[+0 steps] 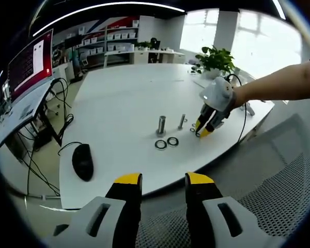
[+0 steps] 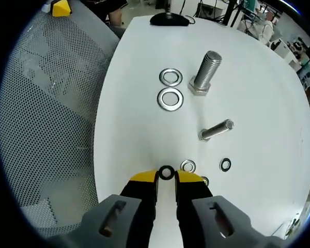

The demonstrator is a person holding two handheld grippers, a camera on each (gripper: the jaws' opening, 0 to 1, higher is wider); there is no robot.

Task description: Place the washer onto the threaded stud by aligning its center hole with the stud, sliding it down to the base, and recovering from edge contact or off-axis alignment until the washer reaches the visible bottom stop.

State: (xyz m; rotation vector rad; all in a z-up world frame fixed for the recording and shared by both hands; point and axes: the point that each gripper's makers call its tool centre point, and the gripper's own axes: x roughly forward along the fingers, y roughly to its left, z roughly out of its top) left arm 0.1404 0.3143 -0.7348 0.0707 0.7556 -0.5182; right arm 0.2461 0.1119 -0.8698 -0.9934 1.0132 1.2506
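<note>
My right gripper point(image 2: 167, 178) is low over the white table point(image 2: 129, 134), its yellow-tipped jaws shut on a small dark washer point(image 2: 166, 173) held at the tips. Just past it lie two more small washers point(image 2: 187, 166) point(image 2: 225, 165). The thin threaded stud point(image 2: 216, 129) stands beyond them, apart from the held washer. A thick bolt point(image 2: 205, 72) stands farther off with two large washers point(image 2: 170, 77) point(image 2: 170, 98) beside it. My left gripper point(image 1: 164, 181) hangs open with nothing in it, short of the table edge. From there a gloved hand holds the right gripper point(image 1: 202, 132) beside the thin stud point(image 1: 182, 121).
A black mouse point(image 1: 82, 161) with its cable lies near the table's left corner. A mesh office chair point(image 2: 46, 119) sits along the near table edge. A potted plant point(image 1: 215, 59) stands at the far side. Desks with a monitor point(image 1: 28, 64) run along the left.
</note>
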